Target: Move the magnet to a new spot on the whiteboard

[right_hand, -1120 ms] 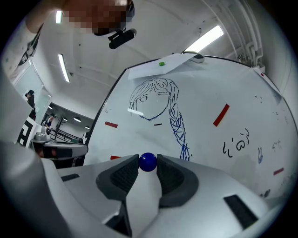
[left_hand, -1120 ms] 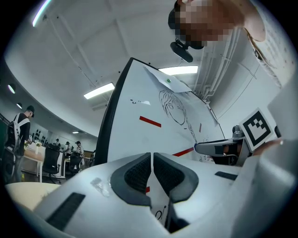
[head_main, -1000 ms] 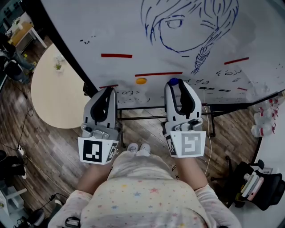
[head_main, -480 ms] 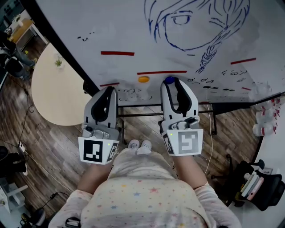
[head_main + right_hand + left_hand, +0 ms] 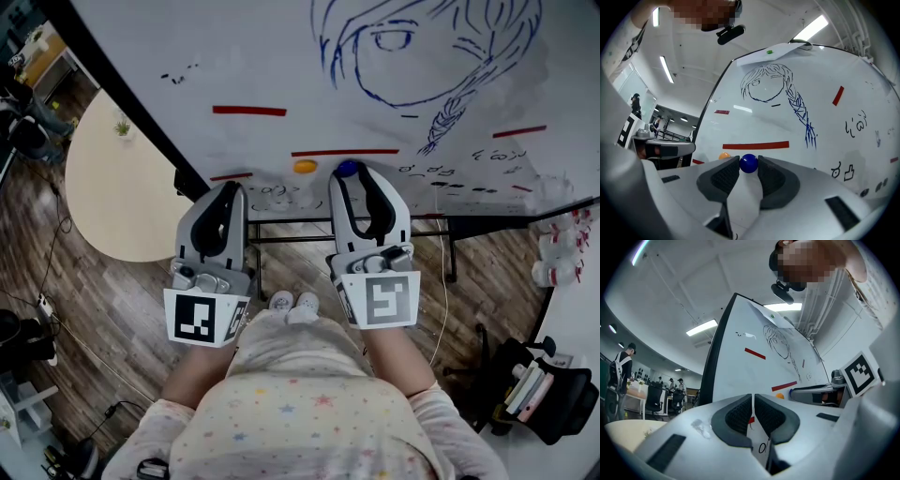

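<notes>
The blue magnet (image 5: 749,163), low on the whiteboard (image 5: 234,56) with an orange magnet (image 5: 305,166) at its 9 o'clock, is clamped by the right gripper (image 5: 348,178), the left gripper (image 5: 753,401) being closed and empty; a pull-off toward a bare spot is judged to be needed next.

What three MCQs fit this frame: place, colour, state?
1. Head view: the round orange magnet on the white whiteboard sits: A) left of the round blue magnet B) right of it C) above it.
2. The right tool grips a magnet coloured: A) orange B) blue C) yellow.
3. The left tool is: A) wide open B) shut on the orange magnet C) shut, empty.
Key: A, orange lies toward the left tool; B, a blue ball fills its jaws; C, pads nearly meet, nothing between.
</notes>
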Demonstrator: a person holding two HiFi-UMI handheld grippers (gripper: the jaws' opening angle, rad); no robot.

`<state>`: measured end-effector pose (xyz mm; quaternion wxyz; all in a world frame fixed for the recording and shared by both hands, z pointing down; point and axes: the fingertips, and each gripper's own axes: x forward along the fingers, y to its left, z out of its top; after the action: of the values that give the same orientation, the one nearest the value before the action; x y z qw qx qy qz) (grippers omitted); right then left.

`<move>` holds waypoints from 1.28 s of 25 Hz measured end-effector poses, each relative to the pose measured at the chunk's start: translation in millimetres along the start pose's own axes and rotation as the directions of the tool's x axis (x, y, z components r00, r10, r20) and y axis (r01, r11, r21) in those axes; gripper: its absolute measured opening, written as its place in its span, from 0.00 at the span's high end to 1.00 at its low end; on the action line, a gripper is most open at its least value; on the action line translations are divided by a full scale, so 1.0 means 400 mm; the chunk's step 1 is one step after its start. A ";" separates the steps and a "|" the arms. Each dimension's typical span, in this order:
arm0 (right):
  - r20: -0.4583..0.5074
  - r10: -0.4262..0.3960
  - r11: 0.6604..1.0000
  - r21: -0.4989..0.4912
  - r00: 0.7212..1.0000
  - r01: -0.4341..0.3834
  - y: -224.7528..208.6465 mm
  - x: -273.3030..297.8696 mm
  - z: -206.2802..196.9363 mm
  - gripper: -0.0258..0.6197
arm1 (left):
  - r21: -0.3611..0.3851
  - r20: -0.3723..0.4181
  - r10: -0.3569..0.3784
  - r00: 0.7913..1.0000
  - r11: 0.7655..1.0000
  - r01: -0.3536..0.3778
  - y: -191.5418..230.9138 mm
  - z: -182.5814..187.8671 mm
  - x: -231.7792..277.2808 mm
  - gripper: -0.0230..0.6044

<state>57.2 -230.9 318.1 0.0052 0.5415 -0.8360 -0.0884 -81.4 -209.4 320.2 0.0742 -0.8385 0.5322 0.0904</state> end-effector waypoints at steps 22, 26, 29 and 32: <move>0.007 0.012 1.000 -0.026 1.000 -0.012 0.021 0.019 -0.002 0.77 | -0.003 0.000 -0.010 1.000 1.000 0.010 -0.003 -0.006 0.007 0.92; 0.005 0.007 0.999 -0.035 1.000 -0.007 0.022 0.019 -0.003 0.77 | -0.004 -0.002 -0.008 1.000 1.000 0.008 -0.003 -0.007 0.008 0.92; 0.011 0.005 0.999 -0.036 1.000 -0.004 0.022 0.019 -0.002 0.77 | -0.004 -0.004 -0.007 1.000 1.000 0.007 -0.003 -0.008 0.008 0.92; 0.012 0.000 0.999 -0.034 1.000 0.000 0.022 0.019 -0.003 0.77 | -0.005 -0.003 -0.006 1.000 1.000 0.006 -0.003 -0.009 0.009 0.92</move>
<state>46.2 -234.6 320.0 0.0095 0.5408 -0.8344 -0.1058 -78.5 -212.8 322.9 0.0717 -0.8405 0.5295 0.0901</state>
